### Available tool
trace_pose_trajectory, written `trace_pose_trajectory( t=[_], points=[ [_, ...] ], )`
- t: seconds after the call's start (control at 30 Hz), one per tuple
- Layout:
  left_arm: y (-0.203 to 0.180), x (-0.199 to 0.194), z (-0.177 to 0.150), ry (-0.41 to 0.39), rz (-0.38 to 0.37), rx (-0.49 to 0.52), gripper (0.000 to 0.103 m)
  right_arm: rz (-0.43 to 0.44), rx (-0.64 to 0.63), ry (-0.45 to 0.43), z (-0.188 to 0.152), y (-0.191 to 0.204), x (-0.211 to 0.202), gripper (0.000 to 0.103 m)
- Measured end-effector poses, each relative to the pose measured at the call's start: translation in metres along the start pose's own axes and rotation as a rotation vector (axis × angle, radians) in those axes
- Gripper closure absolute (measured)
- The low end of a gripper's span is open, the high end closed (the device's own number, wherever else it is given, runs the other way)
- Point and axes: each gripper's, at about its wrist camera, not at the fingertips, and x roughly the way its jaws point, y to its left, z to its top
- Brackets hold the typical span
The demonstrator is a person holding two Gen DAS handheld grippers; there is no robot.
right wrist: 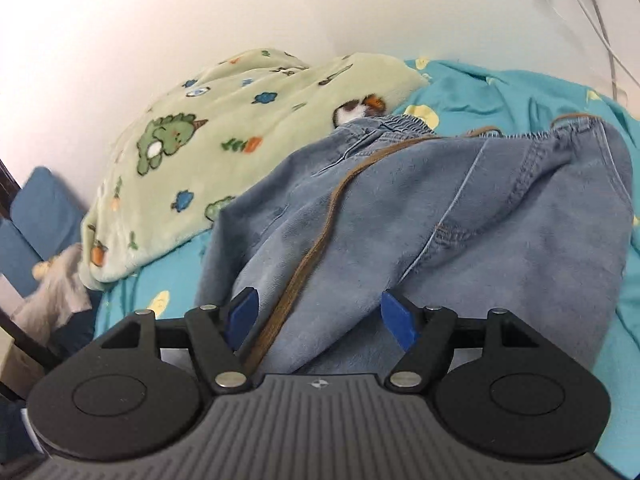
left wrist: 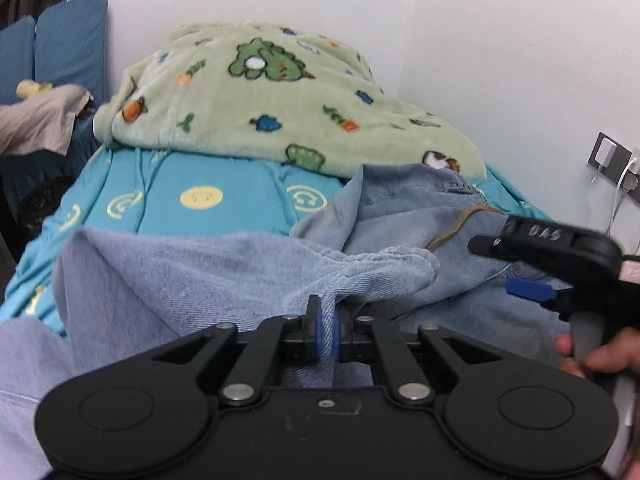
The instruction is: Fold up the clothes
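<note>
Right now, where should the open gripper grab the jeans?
Probably the elastic waistband of the jeans, coming from the near side along the legs. It is a thick, bunched edge raised off the blue bedsheet, and the right gripper already points that way, fingers open.

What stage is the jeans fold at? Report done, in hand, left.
Done: nothing looks folded; the light blue denim jeans lie rumpled on the turquoise smiley bedspread. In hand: the left gripper pinches a denim fold, jaws shut on it. The right gripper is open over the jeans. Left: the whole fold.
</note>
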Motion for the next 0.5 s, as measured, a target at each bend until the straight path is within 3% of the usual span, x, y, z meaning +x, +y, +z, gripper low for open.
trace_pose_trajectory(
  t=[0.17,0.27,0.33,0.4,0.5],
  points=[
    [0.008,-0.006,0.002,0.018,-0.005,-0.021,0.094,0.056,-0.038,0.01,-0.005,0.01,-0.005,0.031],
    [0.01,-0.017,0.005,0.017,-0.019,-0.012,0.082,0.095,-0.061,0.029,-0.008,0.017,-0.002,0.031],
    [0.011,-0.026,0.005,0.009,-0.025,-0.006,0.066,0.117,-0.077,0.038,-0.01,0.022,-0.002,0.031],
    [0.014,-0.038,0.006,-0.012,-0.033,-0.015,0.059,0.128,-0.096,0.041,-0.013,0.027,-0.002,0.031],
    [0.022,-0.055,0.005,-0.04,-0.045,-0.034,0.057,0.148,-0.105,0.053,-0.019,0.034,-0.001,0.031]
  ],
)
